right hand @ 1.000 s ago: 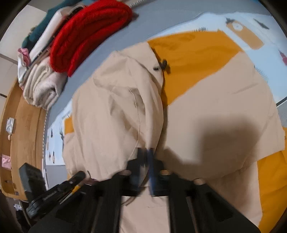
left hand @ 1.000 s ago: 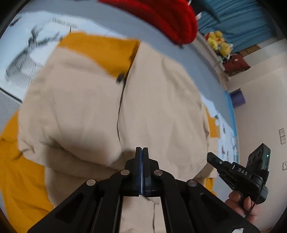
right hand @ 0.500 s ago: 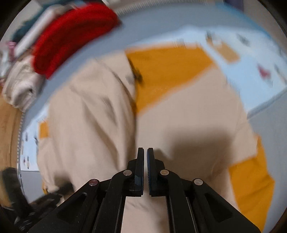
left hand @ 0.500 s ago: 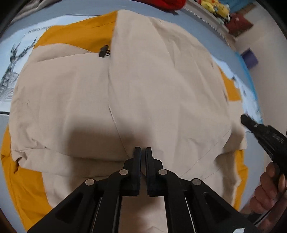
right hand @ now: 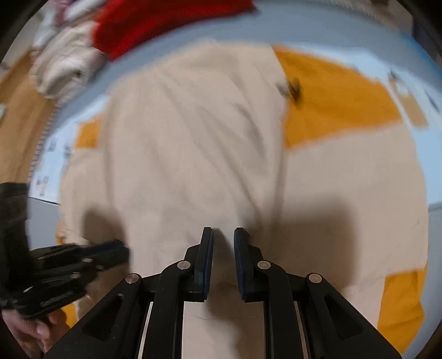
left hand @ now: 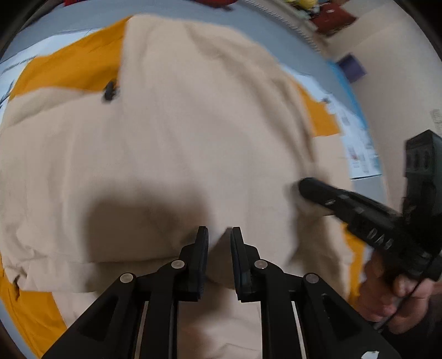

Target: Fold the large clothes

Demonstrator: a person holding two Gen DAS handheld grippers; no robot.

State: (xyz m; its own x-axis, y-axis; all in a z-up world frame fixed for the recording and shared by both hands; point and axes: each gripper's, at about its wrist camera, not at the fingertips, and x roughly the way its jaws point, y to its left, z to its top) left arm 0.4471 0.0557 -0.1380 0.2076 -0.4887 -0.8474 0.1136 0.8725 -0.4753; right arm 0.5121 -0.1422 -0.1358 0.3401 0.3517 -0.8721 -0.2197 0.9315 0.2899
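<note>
Both my claws are released rn, nothing pinched. Left claw (left hand: 218, 234) has its jaws parted with a gap, tips just over the near hem of the beige garment (left hand: 179, 132). Right claw (right hand: 222, 236) likewise parted, w/ cloth showing bare between the jaws.

The garment lies flat across the orange sheet (left hand: 69, 69) on the bed, spread wide in front of me. One panel is folded over the body; its fold edge runs away from me, from near the claw tips up to the small black toggle (left hand: 110, 90) at the far end. So the long axis points fwd, away from both claws, not across.

In the left view the right claw (left hand: 306, 187) sits off to the right side, near the garment's right edge, hand behind it. In the right view the left claw (right hand: 110, 248) is low on the left, by the left edge. The near hem is directly below both, so neither reaches far; right is nearer the right edge, left nearer the left.

My guess: next fold goes lengthwise, near hem carried fwd toward the toggle end. Both frames are motion-blurred, so fine creases are hard to read. Red knit pile (right hand: 154, 24) is well beyond the far end.
</note>
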